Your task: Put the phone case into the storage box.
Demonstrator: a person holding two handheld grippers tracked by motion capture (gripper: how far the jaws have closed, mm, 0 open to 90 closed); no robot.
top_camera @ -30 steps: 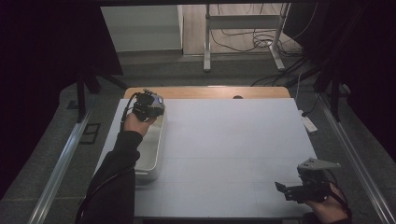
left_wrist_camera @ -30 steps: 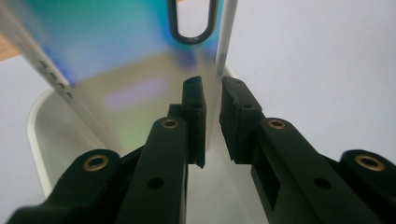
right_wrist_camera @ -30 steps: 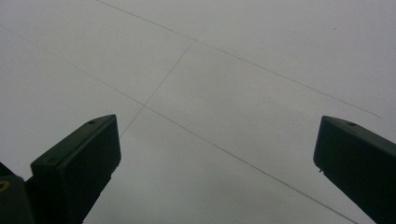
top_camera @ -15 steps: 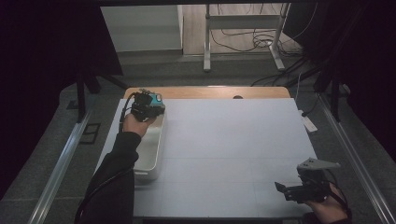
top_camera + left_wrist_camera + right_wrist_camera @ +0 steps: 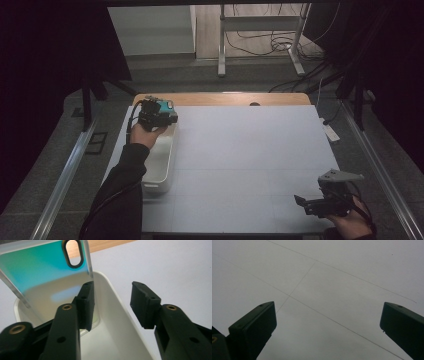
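The left hand-held gripper [image 5: 112,305], jaws just opening, has freed the phone case [image 5: 47,277] leaning in the white bin [image 5: 120,322]; it could topple out. The right hand-held gripper [image 5: 327,325] gapes empty.

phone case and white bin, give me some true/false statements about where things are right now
1. The phone case leans inside the white bin. True.
2. The left tongs are clamped on the case. False: their jaws have just been opening, and the case rests beside one jaw, with nothing between them.
3. The right tongs hold a cloth. False: they are open over the bare table.
4. The bin stands near the table's left edge in the high view. True.
5. The case is plain black. False: it is clear with a teal-to-pale tint.
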